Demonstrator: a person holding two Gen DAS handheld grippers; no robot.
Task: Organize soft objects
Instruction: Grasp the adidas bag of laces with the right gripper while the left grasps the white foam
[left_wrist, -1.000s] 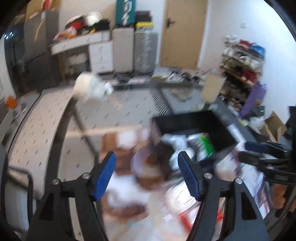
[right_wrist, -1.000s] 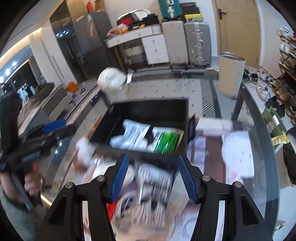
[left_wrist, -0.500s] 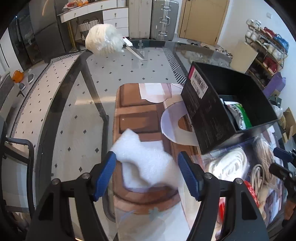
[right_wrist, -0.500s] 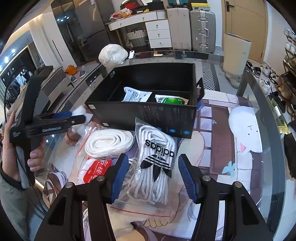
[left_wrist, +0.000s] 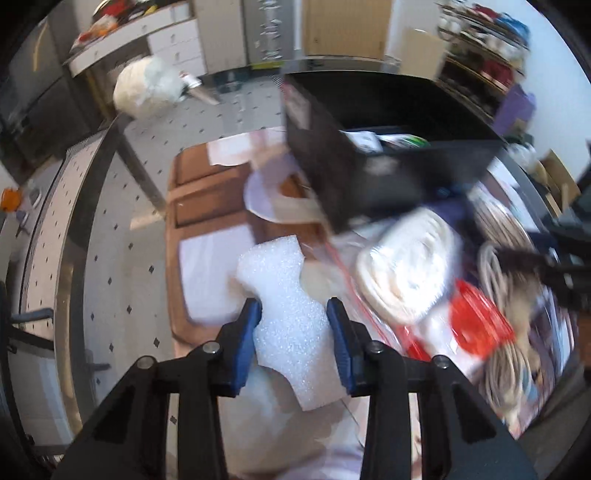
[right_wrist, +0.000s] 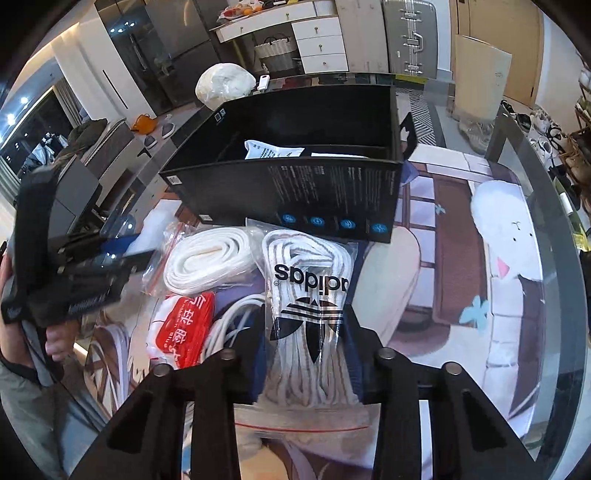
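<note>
Left gripper just closed on foam piece; right gripper just closed on bagged laces. Black box holds a few packets; several remain outside.

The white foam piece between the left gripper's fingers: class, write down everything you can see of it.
The white foam piece is a flat, bumpy-textured sheet of packing foam with a wavy cut outline: rounded lobes and scooped notches along its edges. It looks light and soft. It lies on the printed mat over the glass table, in front of the black box, beside a bagged white coil. The left gripper has just been closing, and its blue fingers press both sides.
</note>
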